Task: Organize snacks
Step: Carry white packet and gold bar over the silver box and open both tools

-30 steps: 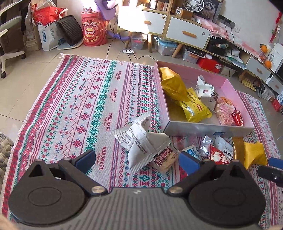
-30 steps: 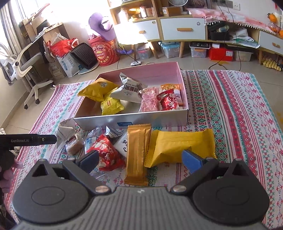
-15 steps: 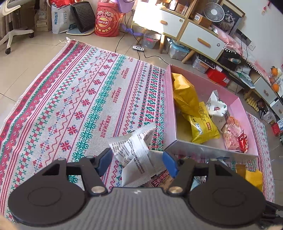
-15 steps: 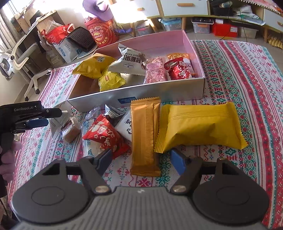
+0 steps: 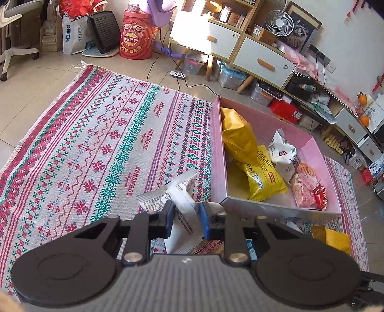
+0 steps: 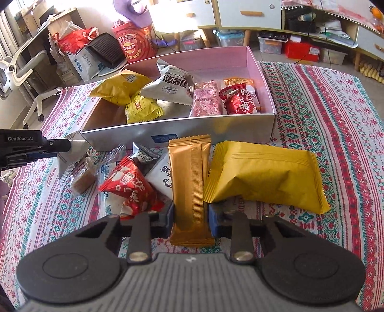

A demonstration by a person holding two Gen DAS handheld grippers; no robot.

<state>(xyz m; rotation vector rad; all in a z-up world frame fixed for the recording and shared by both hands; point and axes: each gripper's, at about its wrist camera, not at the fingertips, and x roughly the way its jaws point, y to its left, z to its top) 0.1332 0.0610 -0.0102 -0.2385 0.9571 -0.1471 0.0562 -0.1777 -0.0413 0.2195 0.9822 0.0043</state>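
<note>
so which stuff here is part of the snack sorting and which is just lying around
Job:
left gripper on white packet
right gripper on gold bar
pink box
yellow pouch
red packet

Lying about:
red tub
fan
office chair

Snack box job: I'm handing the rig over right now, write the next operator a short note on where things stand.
Left claw: jaws just closed on the white printed foil packet, which is on the rug beside the box corner.
Right claw: jaws just closed on the long gold foil bar, which lies on the rug in front of the box.
Done: several packets, yellow, white, pink and red, already lie in the pink-lined cardboard box.
Left: lift both held snacks into the box, then the big yellow foil pouch, red printed packet and the small ones around it.
</note>
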